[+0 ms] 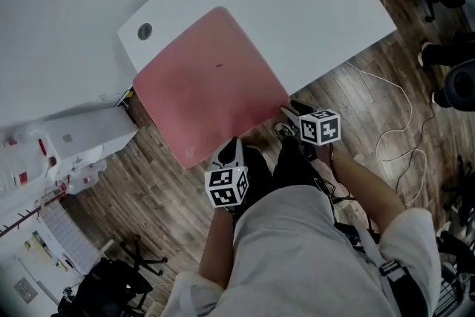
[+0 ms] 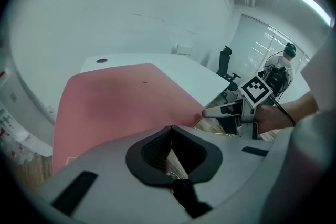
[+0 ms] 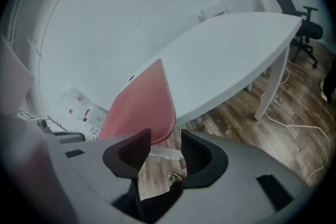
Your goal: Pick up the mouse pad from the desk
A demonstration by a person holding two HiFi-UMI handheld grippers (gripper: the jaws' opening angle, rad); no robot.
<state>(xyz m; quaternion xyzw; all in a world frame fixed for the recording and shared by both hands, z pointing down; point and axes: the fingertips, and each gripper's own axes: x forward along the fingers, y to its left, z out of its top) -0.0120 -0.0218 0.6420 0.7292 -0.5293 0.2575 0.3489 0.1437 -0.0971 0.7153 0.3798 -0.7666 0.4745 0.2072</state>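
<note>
**What I count**

I count one pink mouse pad [image 1: 208, 78] and one white desk [image 1: 312, 4] with one round grommet [image 1: 145, 31]. I have two grippers, the left gripper [image 1: 231, 151] and the right gripper [image 1: 292, 113]. Each carries one marker cube [image 1: 226, 187]. One white cable [image 1: 397, 122].

A pink rectangular soft mouse pad [image 1: 204, 85] is laid on a white curved desk [image 1: 319, 4], with its near part carried past the desk's front edge over a wooden plank floor [image 1: 148, 189]. Its near left corner is clamped in the left gripper [image 1: 231, 151]. The right gripper [image 1: 288, 113] is placed at its near right corner. A round cable grommet [image 1: 145, 31] is set behind the pad, to the left.
</note>
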